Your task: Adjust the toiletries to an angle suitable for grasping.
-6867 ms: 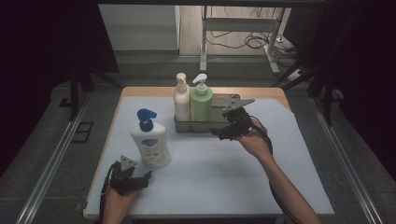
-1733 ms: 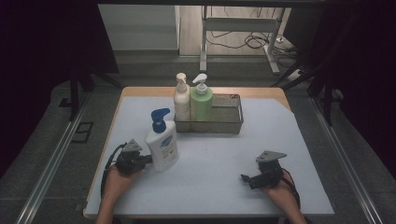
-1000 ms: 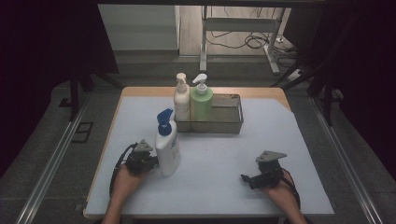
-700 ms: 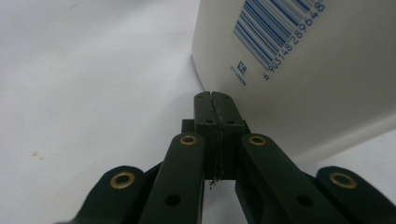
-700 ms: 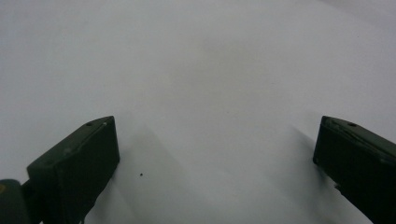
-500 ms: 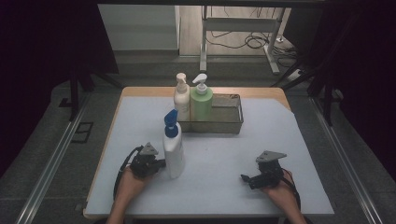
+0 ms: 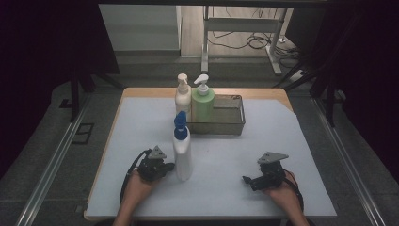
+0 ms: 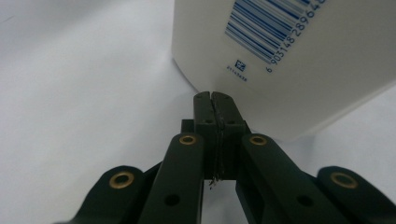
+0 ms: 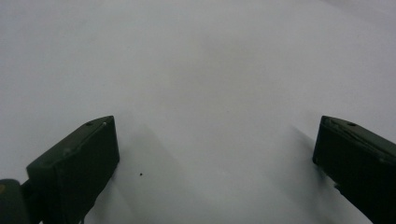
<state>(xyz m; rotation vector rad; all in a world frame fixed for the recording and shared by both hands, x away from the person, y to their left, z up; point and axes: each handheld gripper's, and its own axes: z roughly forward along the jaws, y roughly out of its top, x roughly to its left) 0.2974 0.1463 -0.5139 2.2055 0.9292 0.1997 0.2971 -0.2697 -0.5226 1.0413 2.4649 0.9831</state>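
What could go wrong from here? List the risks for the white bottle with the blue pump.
1. The left gripper has its fingers shut and their tips against the white bottle low down; nothing is clamped, so the tall bottle could topple.
2. Pushed on, it could strike the wire basket holding the two bottles.

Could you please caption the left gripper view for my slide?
Left gripper, jaws shut, tips against the base of a white bottle with a barcode.

White bottle [image 7: 182, 155] pushed rightward by shut left tongs [image 7: 165, 166].
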